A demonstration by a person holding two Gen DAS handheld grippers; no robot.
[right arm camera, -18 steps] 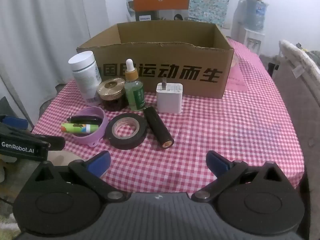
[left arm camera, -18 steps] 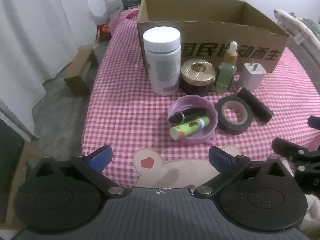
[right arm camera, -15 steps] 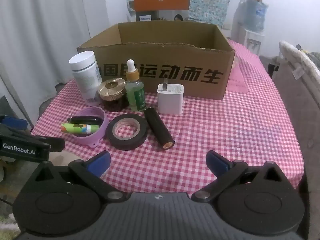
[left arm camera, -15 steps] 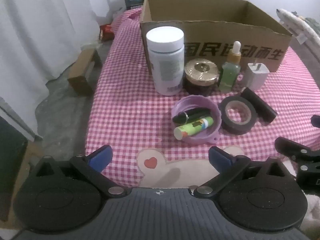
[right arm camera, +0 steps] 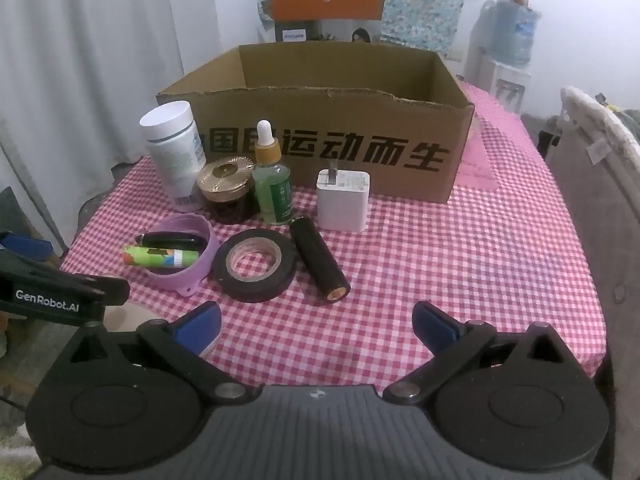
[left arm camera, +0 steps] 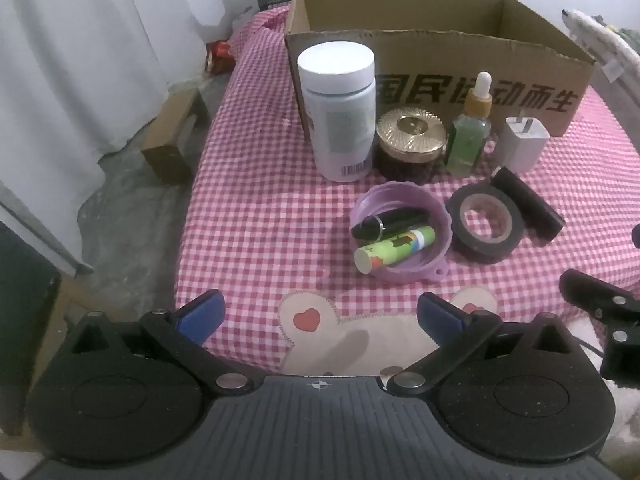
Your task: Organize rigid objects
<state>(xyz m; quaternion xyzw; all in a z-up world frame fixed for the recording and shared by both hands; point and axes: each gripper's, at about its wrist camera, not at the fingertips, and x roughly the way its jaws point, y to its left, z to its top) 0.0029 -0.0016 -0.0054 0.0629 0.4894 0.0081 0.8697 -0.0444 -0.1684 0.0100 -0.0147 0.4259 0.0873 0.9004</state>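
Both claws, left claw (left arm camera: pixel 320 312) and right claw (right arm camera: pixel 316 322), hung spread and empty. Judged best: take the white pill bottle (left arm camera: pixel 338 110) at eleven o'clock squarely, upright, into the cardboard box (left arm camera: pixel 440 46).

The left tongs (left arm camera: pixel 318 316) hang wide apart and empty over the near edge of the checked surface (left arm camera: pixel 260 208). Taking the cardboard box (left arm camera: pixel 440 68) as the marker: a white bottle (left arm camera: pixel 338 110) stands against its front left corner, then a gold-lidded jar (left arm camera: pixel 412 146), a green dropper bottle (left arm camera: pixel 470 136) and a white plug adapter (left arm camera: pixel 520 146) in a row along its front wall. Nearer than those sits a purple bowl (left arm camera: pixel 438 216) holding a black tube (left arm camera: pixel 388 222) and a green tube (left arm camera: pixel 396 250). Just right of the bowl lie a black tape roll (left arm camera: pixel 484 222) and a black cylinder (left arm camera: pixel 528 208).
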